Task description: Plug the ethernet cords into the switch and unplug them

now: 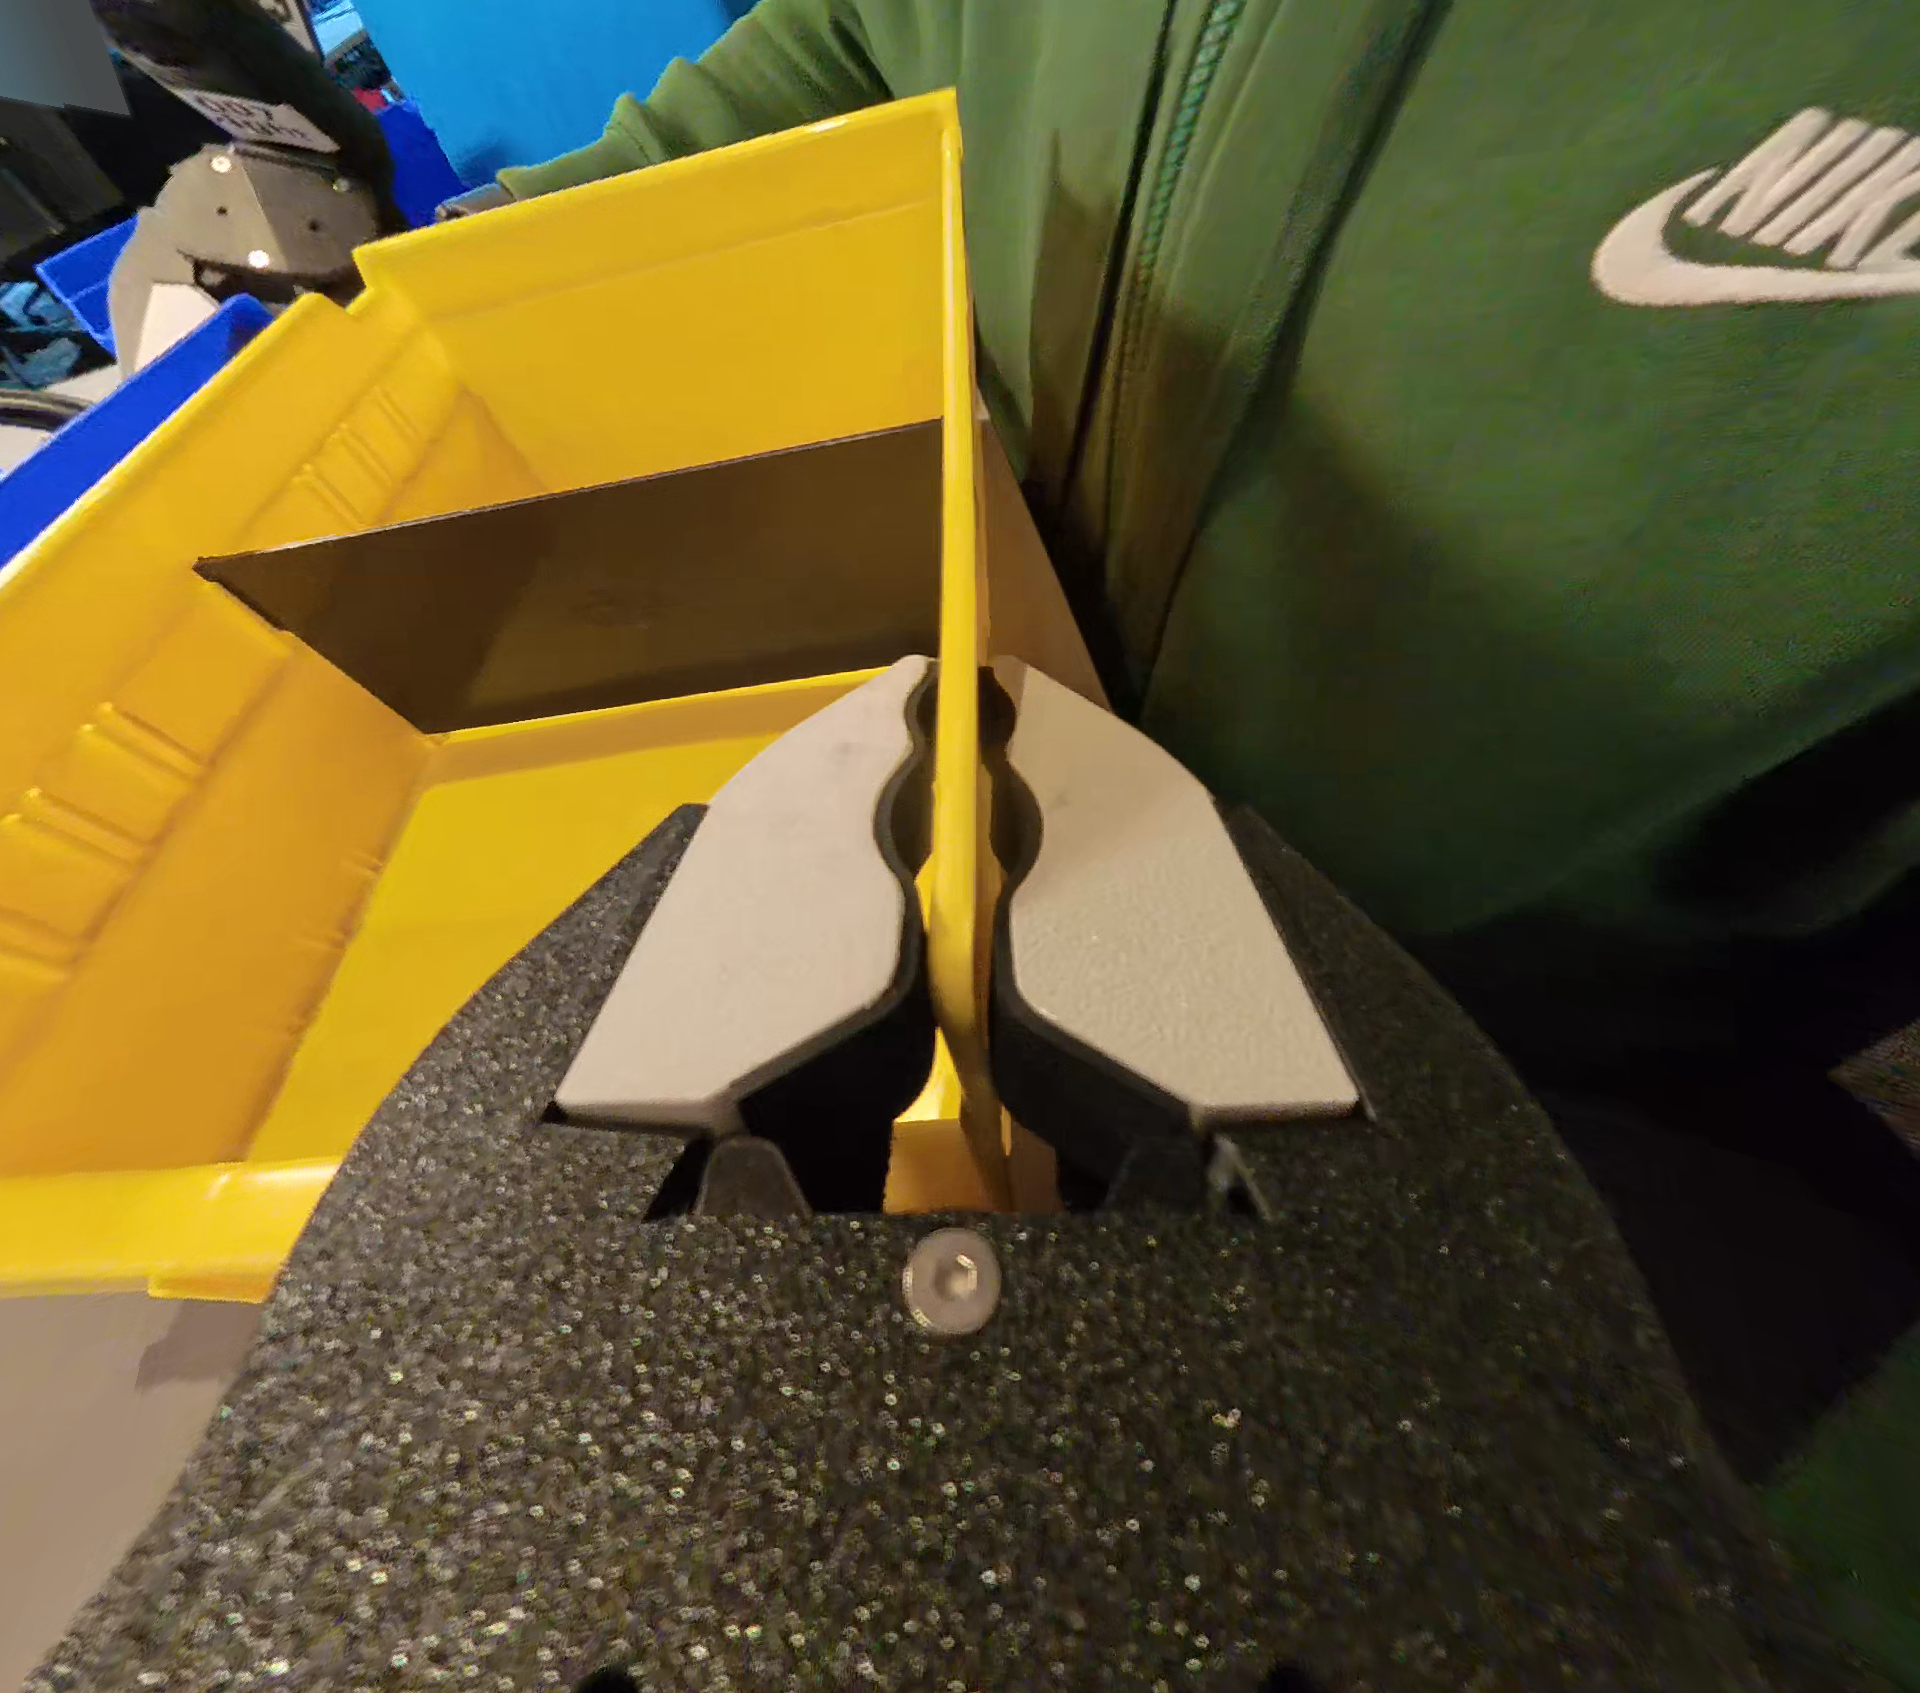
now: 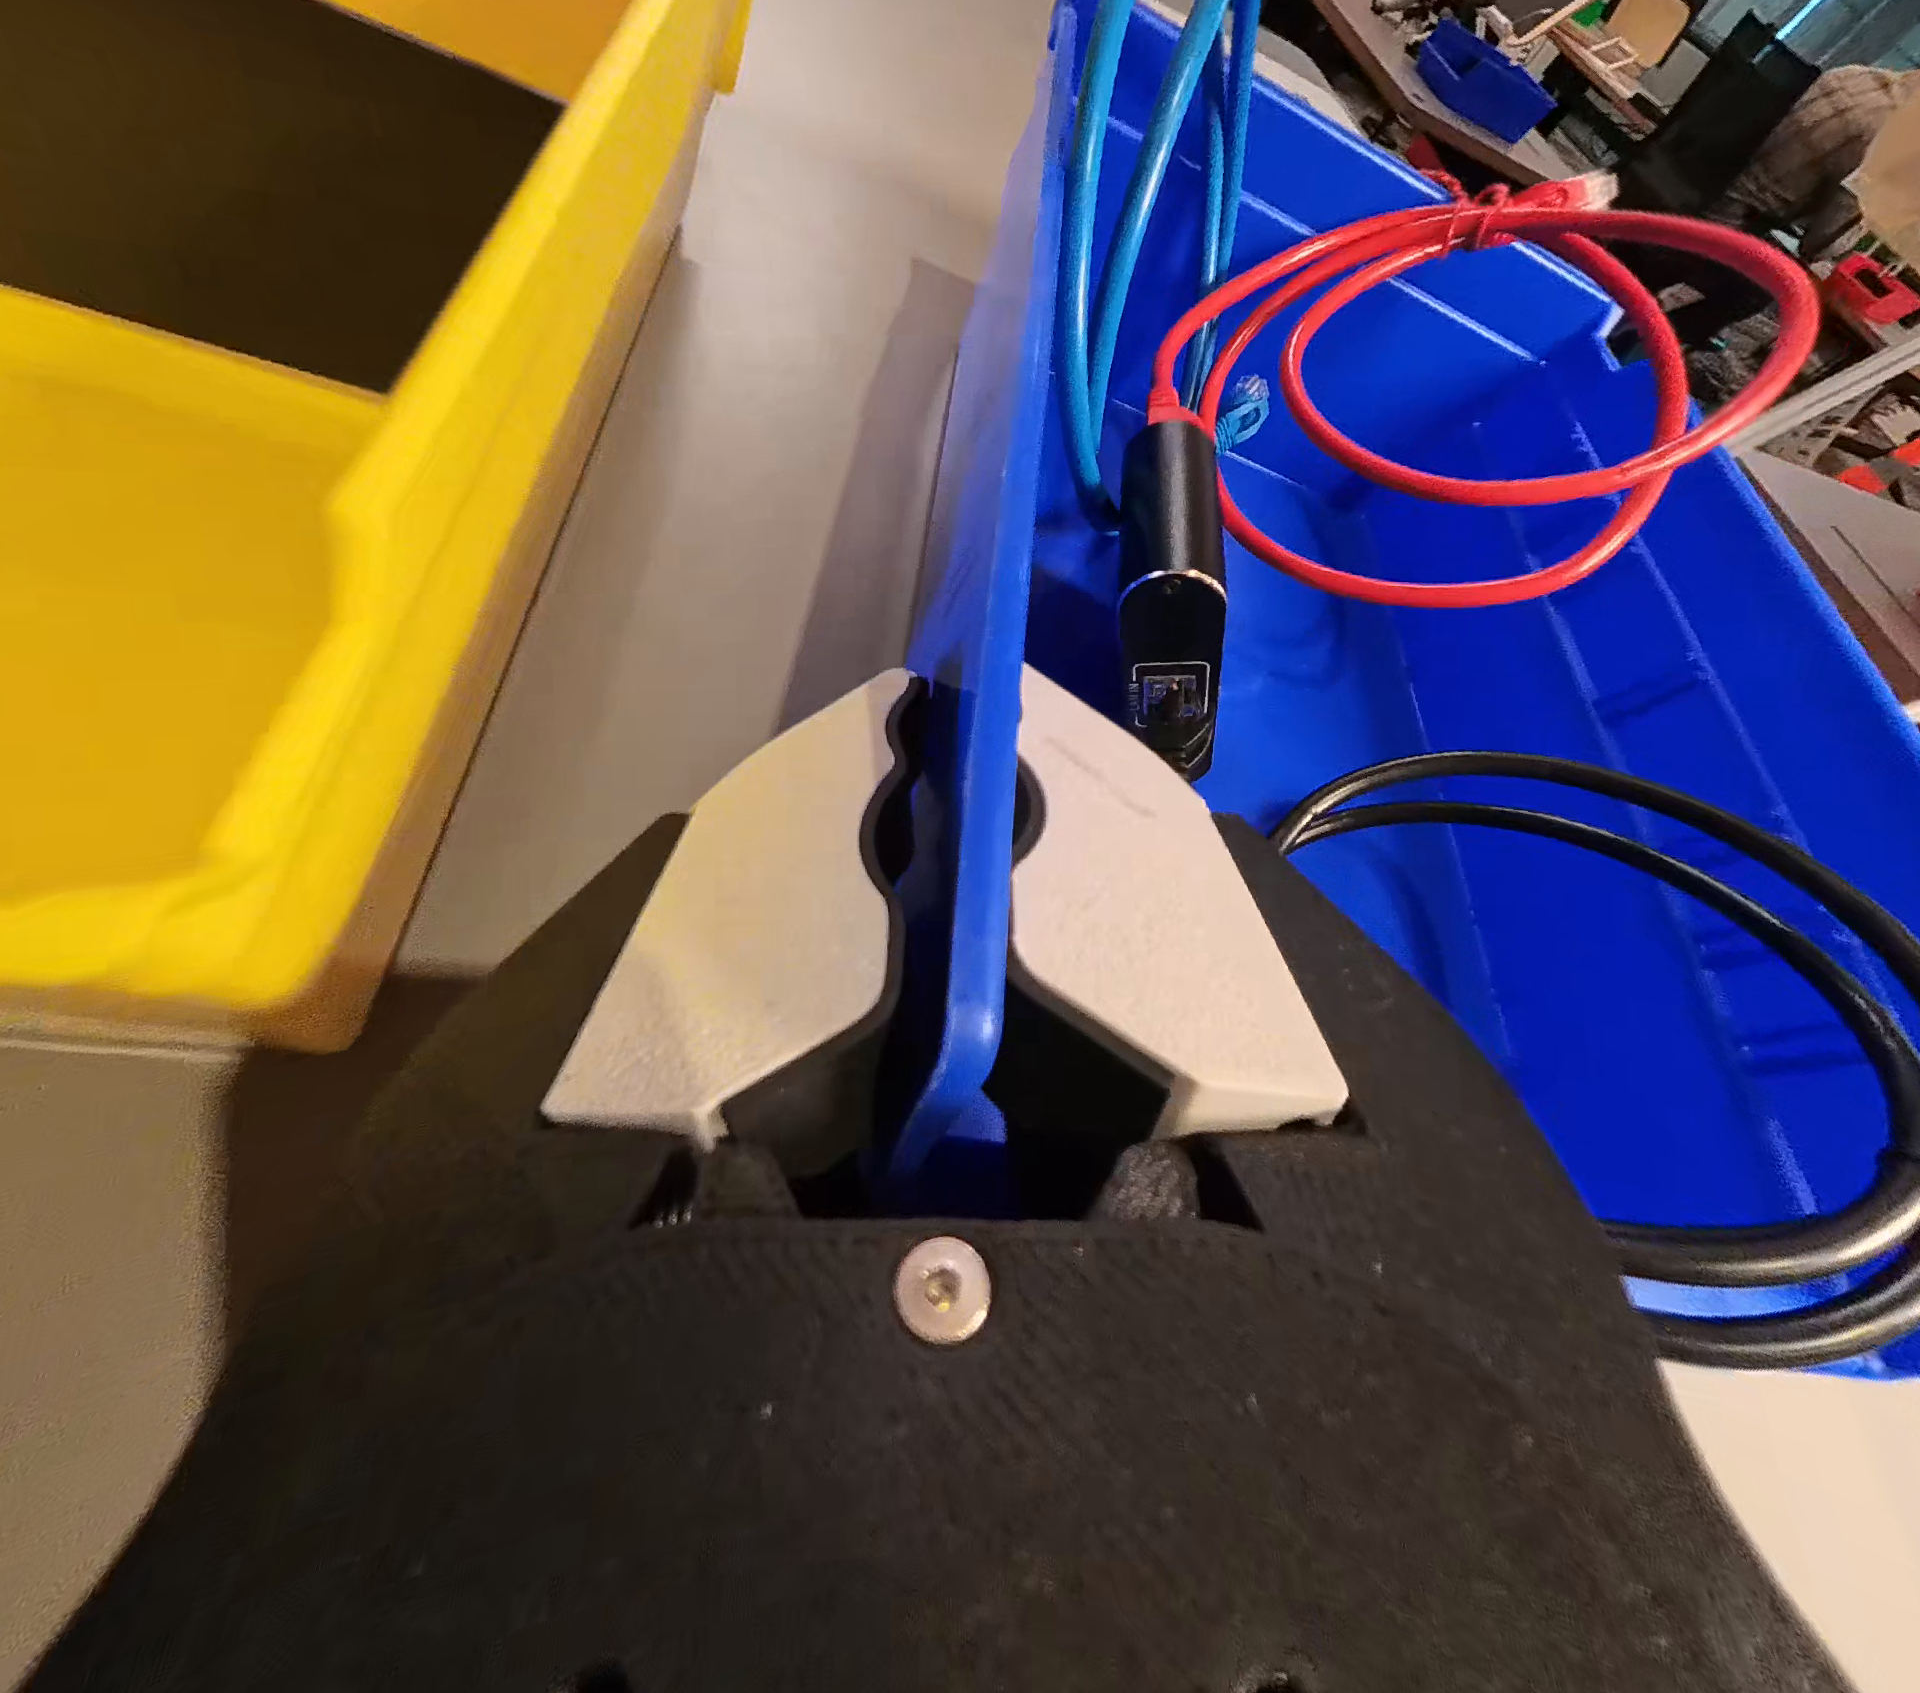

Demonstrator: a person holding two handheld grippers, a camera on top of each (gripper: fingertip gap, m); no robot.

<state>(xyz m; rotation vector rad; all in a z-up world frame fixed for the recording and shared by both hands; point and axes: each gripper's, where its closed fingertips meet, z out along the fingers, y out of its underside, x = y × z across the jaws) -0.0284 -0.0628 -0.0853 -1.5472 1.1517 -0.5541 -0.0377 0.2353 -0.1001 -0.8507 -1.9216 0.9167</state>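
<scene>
Clamped on the side wall of the yellow bin [image 1: 665,355], the left gripper [image 1: 961,687] has that wall running between its grey fingers. Likewise the right gripper [image 2: 961,698] pinches the blue bin [image 2: 1558,812] wall on the table [image 2: 831,189]; inside lie the black switch [image 2: 1174,563], the blue [image 2: 1143,189] and red ethernet cords [image 2: 1507,480].

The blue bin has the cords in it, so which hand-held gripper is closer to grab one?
Probably the right hand-held gripper. It is clamped on the blue bin wall, beside the red cord. The left hand-held gripper is clamped on the yellow bin.
</scene>
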